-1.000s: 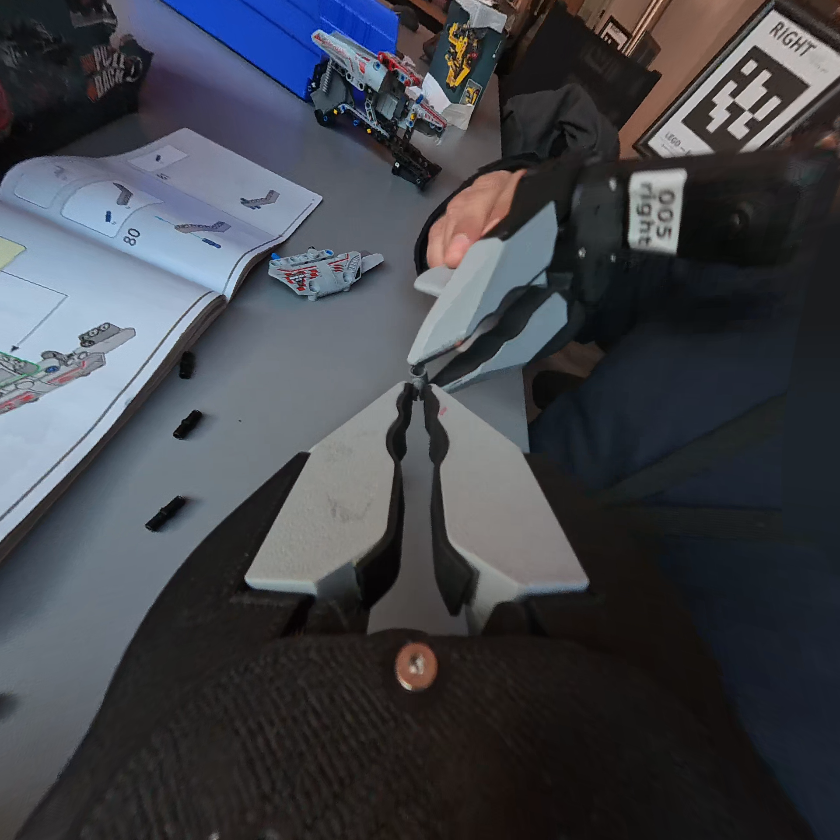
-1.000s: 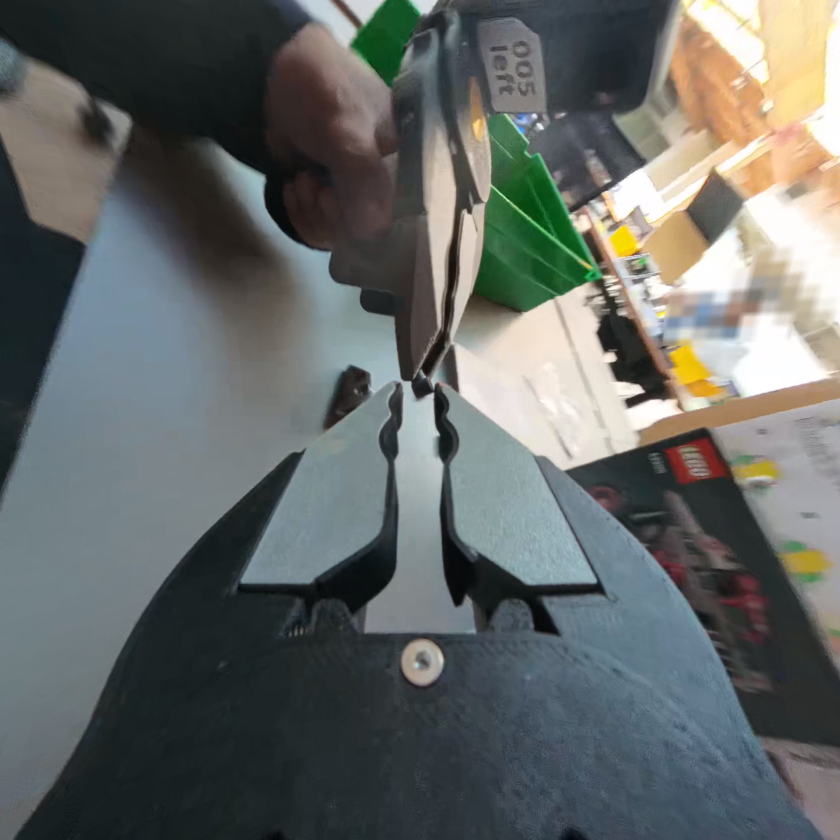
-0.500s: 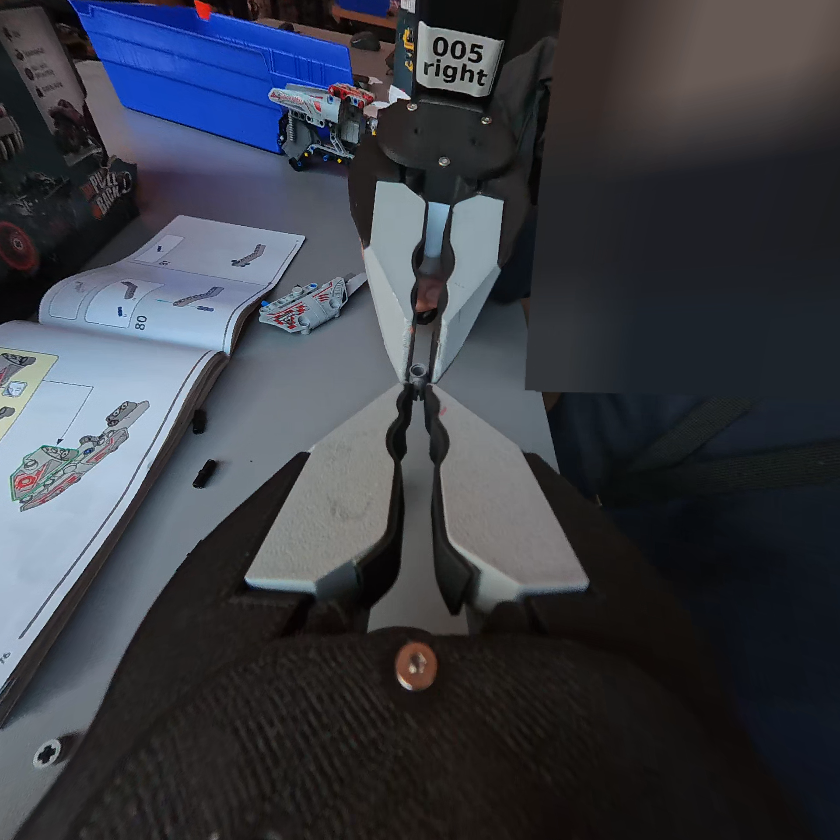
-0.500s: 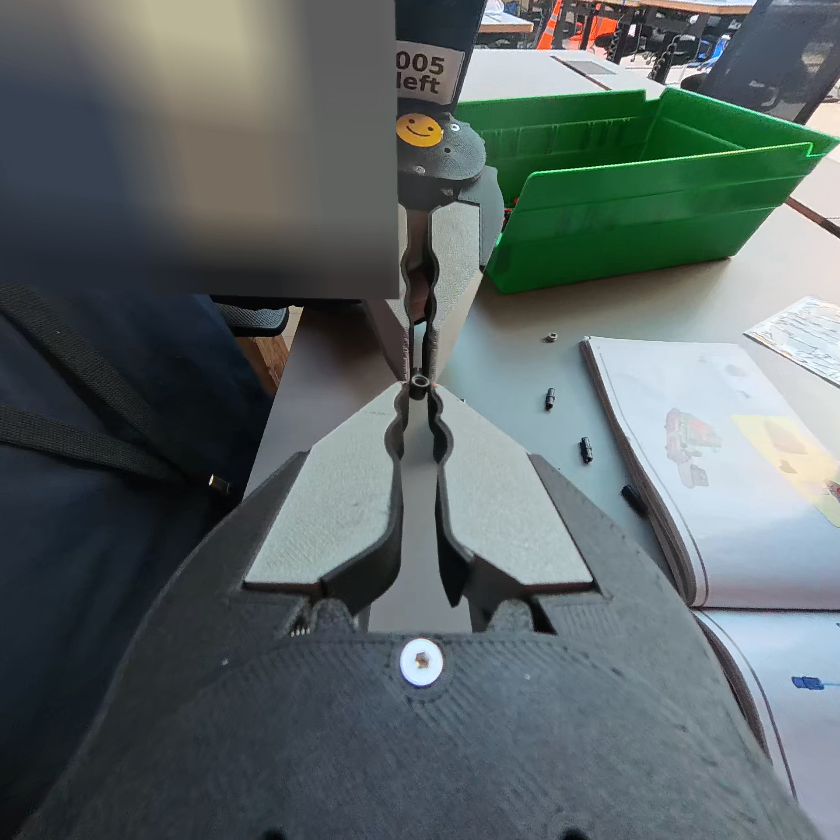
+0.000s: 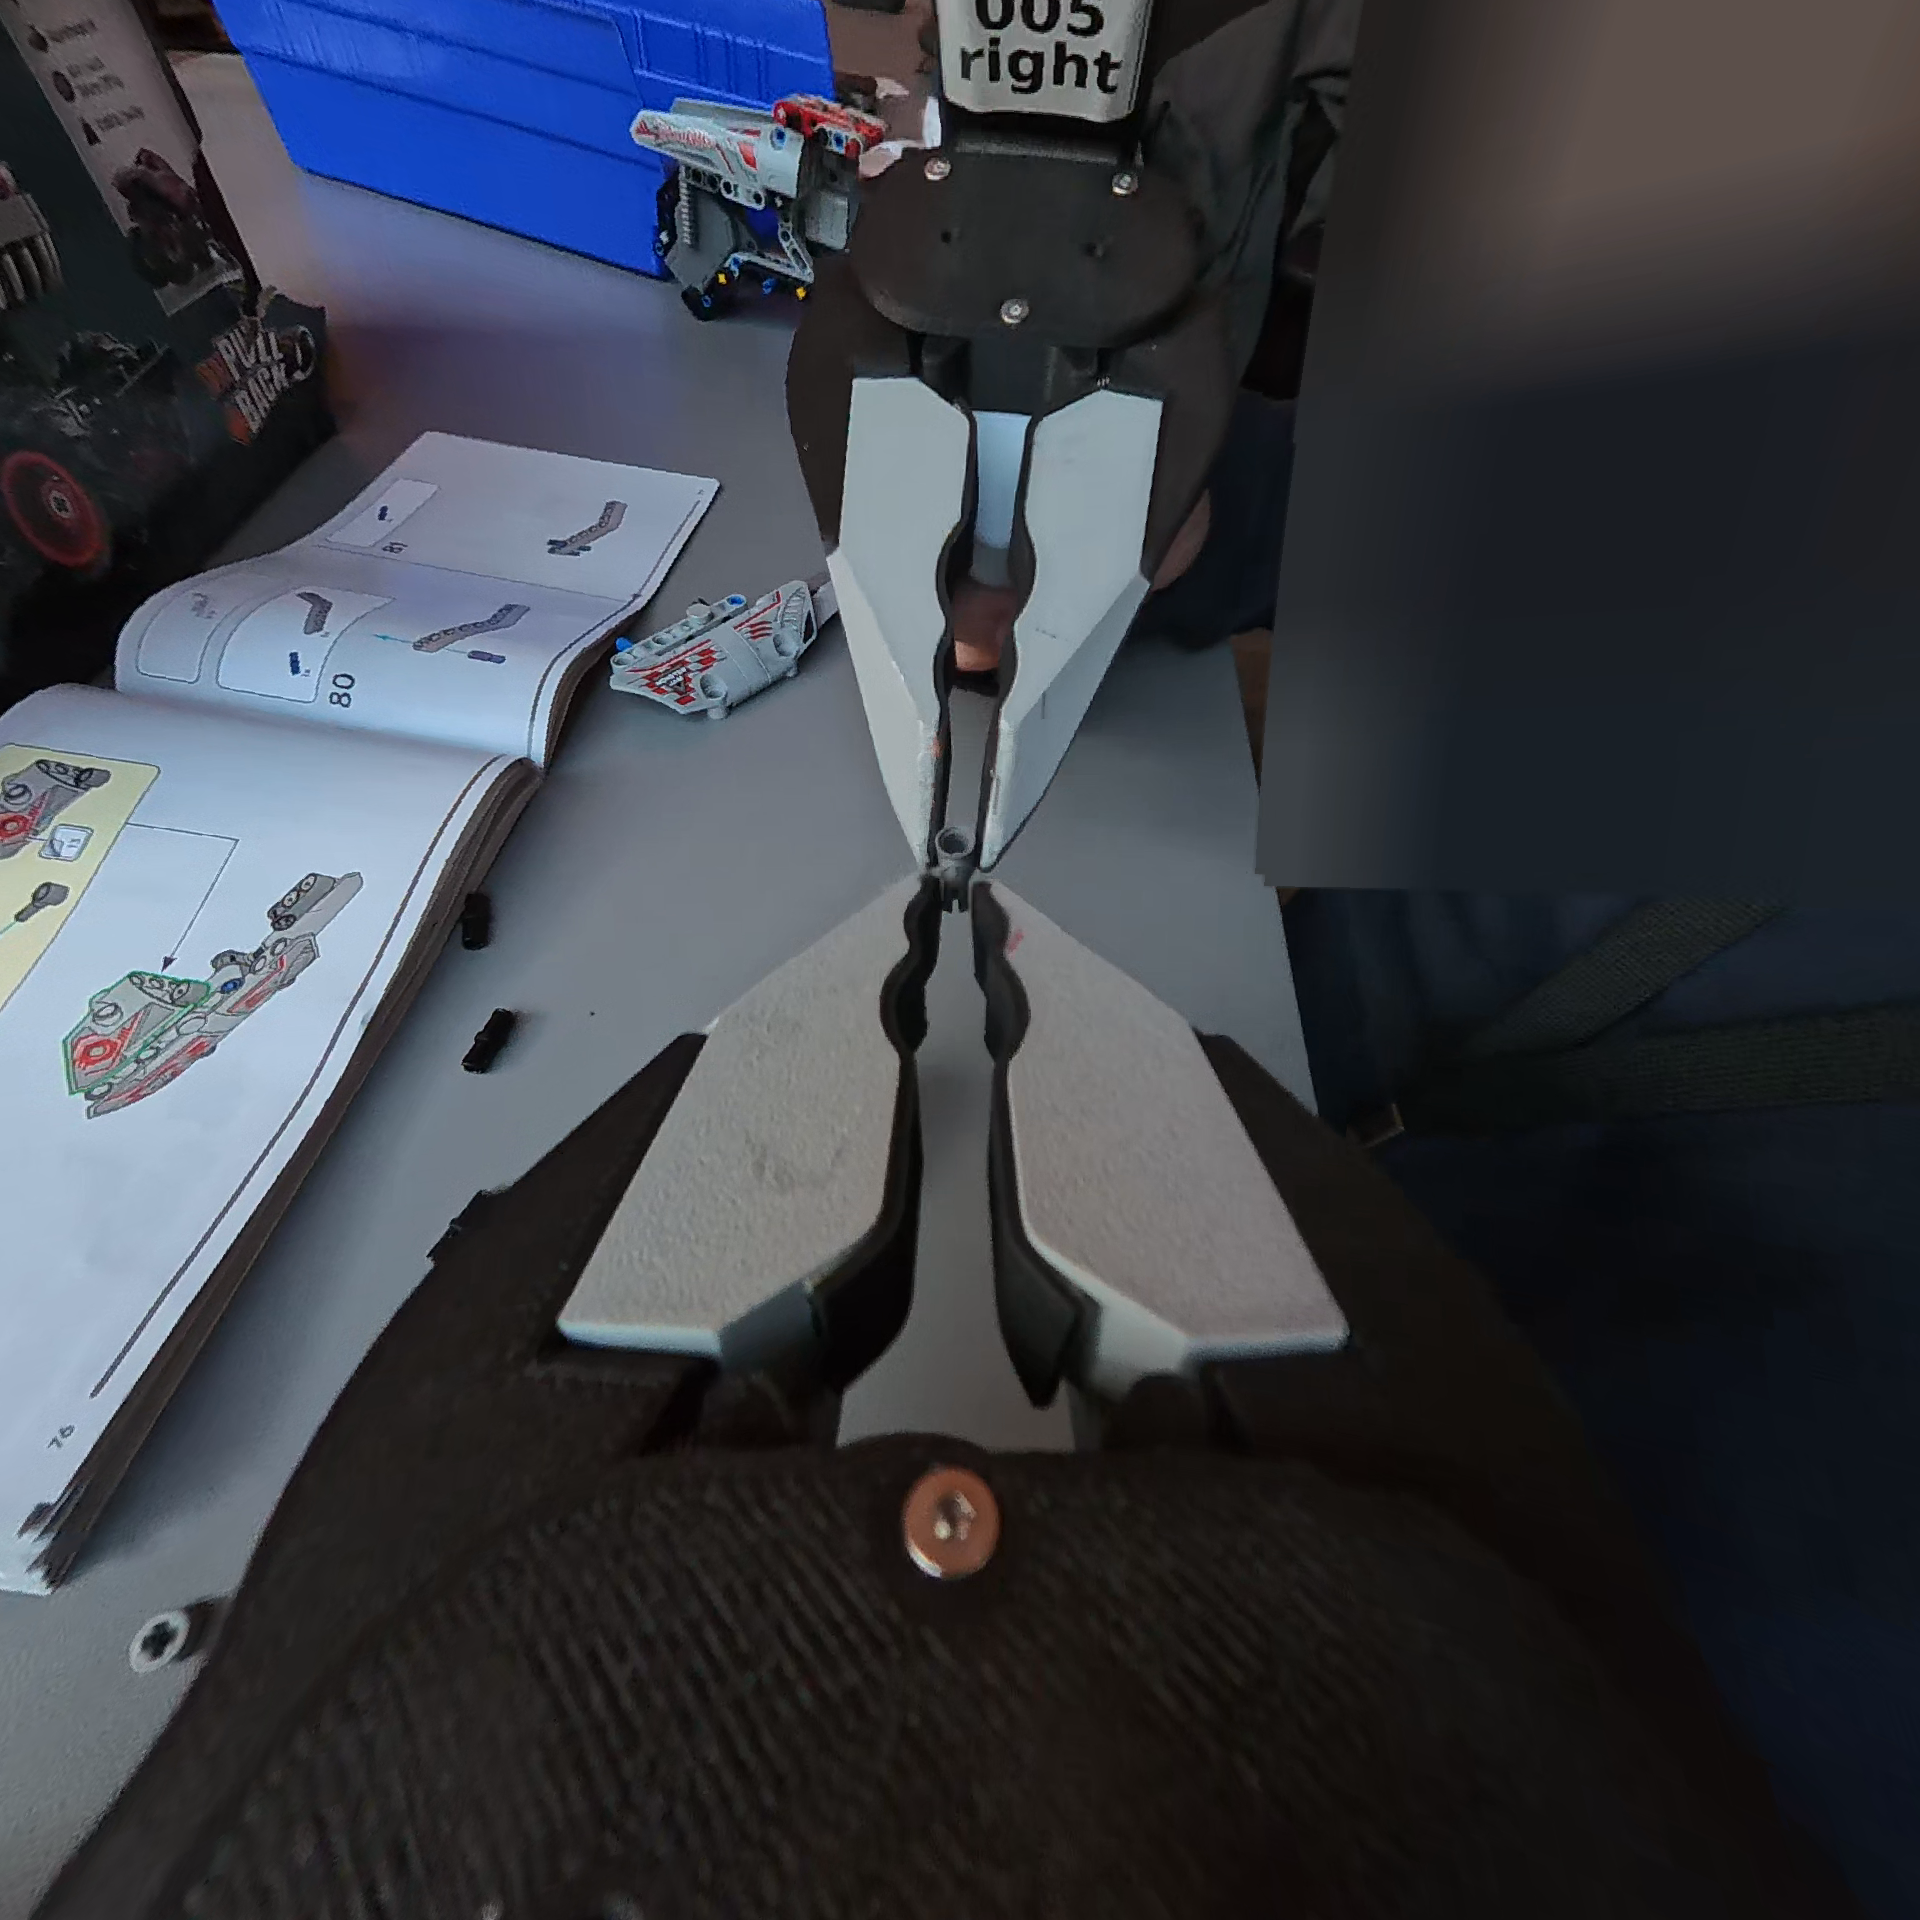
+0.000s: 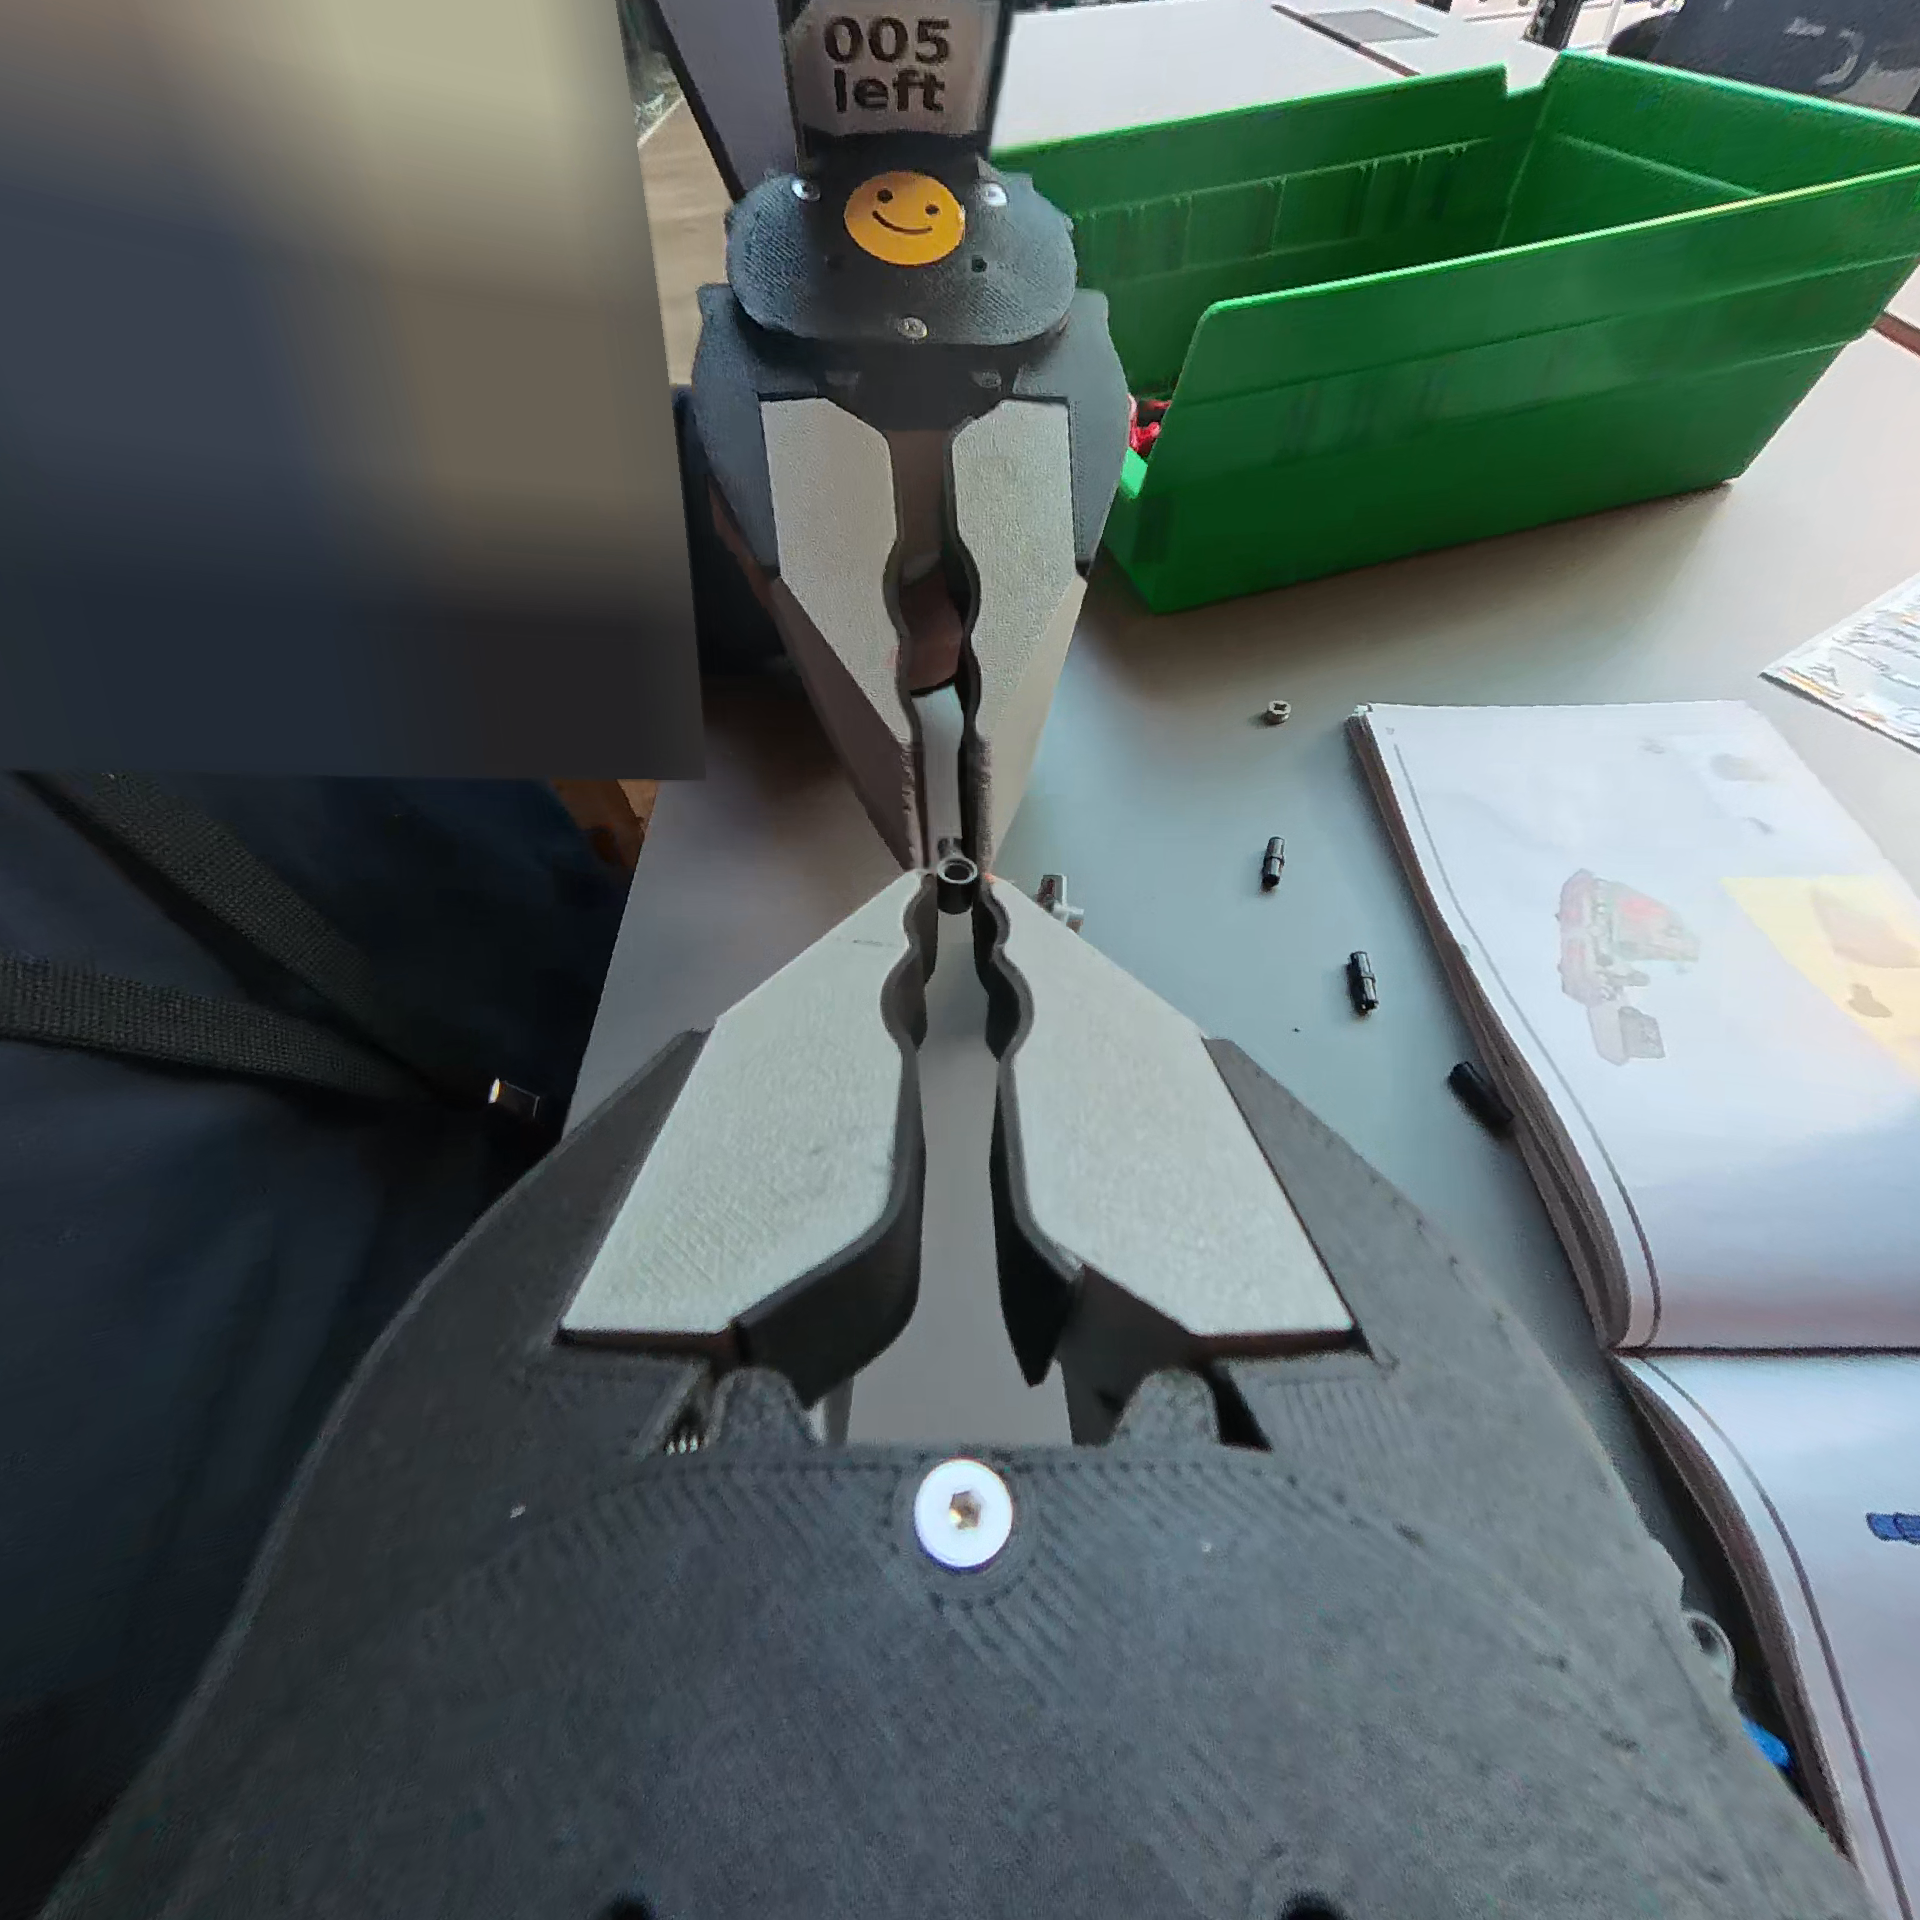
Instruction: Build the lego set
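A small grey pin piece is pinched between the tips of both grippers, just above the grey table's front edge. In the left wrist view my left gripper is shut on its lower end. The right gripper faces it head-on, tips closed around the upper end. In the right wrist view the same piece looks dark and tubular. It sits in my right gripper, with the left gripper meeting it tip to tip. A grey-and-red panel sub-assembly and the partly built model sit on the table.
An open instruction booklet lies beside the grippers, also in the right wrist view. Loose black pins lie along its edge. A blue bin, the set's box and a green bin stand at the back. A person's dark clothing is close by. My left and right fingertips are right by each other. Left tips and right tips are each some 15 cm from the grey-and-red panel sub-assembly.
One second ago the grippers met at an angle. They have swung round to face each other head-on, tips still together on the small piece. Little has changed in the last half second.
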Demonstrator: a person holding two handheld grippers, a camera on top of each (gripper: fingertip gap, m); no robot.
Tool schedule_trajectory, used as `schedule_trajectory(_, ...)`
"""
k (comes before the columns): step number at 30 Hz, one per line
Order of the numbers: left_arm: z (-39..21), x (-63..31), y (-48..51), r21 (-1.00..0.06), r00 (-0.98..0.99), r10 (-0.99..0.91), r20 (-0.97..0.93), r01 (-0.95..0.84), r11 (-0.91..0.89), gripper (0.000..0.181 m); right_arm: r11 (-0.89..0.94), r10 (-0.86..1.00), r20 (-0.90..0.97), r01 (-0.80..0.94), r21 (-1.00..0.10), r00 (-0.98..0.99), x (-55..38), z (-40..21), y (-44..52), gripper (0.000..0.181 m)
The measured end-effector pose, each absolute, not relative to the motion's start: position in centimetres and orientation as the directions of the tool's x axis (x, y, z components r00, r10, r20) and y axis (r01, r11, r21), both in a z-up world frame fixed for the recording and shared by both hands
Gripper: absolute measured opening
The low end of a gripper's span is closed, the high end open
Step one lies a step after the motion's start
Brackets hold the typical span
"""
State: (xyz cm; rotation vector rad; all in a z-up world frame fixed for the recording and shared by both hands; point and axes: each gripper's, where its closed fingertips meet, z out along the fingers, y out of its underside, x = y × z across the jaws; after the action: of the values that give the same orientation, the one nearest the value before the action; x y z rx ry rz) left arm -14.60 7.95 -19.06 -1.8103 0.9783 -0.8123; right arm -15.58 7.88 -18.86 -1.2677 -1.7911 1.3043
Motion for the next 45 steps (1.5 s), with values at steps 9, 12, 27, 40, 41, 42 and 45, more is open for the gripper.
schedule_trajectory(9, -22.9, -20.0, 8.8, -0.772, 0.622, -0.777, 0.098, -0.445, -0.453, 0.028, 0.057, 0.947, -0.107, 0.488, -0.871, -0.302, -14.5, -21.8, 9.9, 0.003)
schedule_trajectory(12, -24.3, -19.6, 8.6, -0.736, 0.599, -0.786, 0.155, -0.46, -0.496, 0.029, 0.056, 0.951, -0.116, 0.528, -0.847, -0.287, -14.8, -22.8, 9.8, 0.003)
schedule_trajectory(27, -22.9, -17.0, 8.3, -0.815, 0.505, -0.828, 0.243, -0.356, -0.457, 0.004, 0.006, 0.934, -0.178, 0.51, -0.86, -0.31, -15.0, -22.2, 9.6, 0.003)
schedule_trajectory(40, -21.9, -16.4, 8.0, -0.853, 0.481, -0.845, 0.232, -0.317, -0.415, 0.004, 0.022, 0.923, -0.165, 0.478, -0.878, -0.347, -15.1, -21.5, 9.0, 0.003)
schedule_trajectory(41, -21.9, -16.4, 8.0, -0.852, 0.481, -0.845, 0.231, -0.319, -0.415, 0.005, 0.029, 0.926, -0.157, 0.477, -0.878, -0.345, -15.1, -21.5, 9.0, 0.003)
schedule_trajectory(42, -21.9, -16.4, 7.9, -0.851, 0.478, -0.848, 0.228, -0.324, -0.412, 0.005, 0.033, 0.927, -0.151, 0.476, -0.879, -0.344, -15.1, -21.5, 9.0, 0.003)
schedule_trajectory(45, -21.8, -16.4, 8.0, -0.858, 0.484, -0.848, 0.217, -0.319, -0.402, 0.004, 0.025, 0.926, -0.153, 0.461, -0.887, -0.344, -15.2, -21.2, 9.0, 0.003)
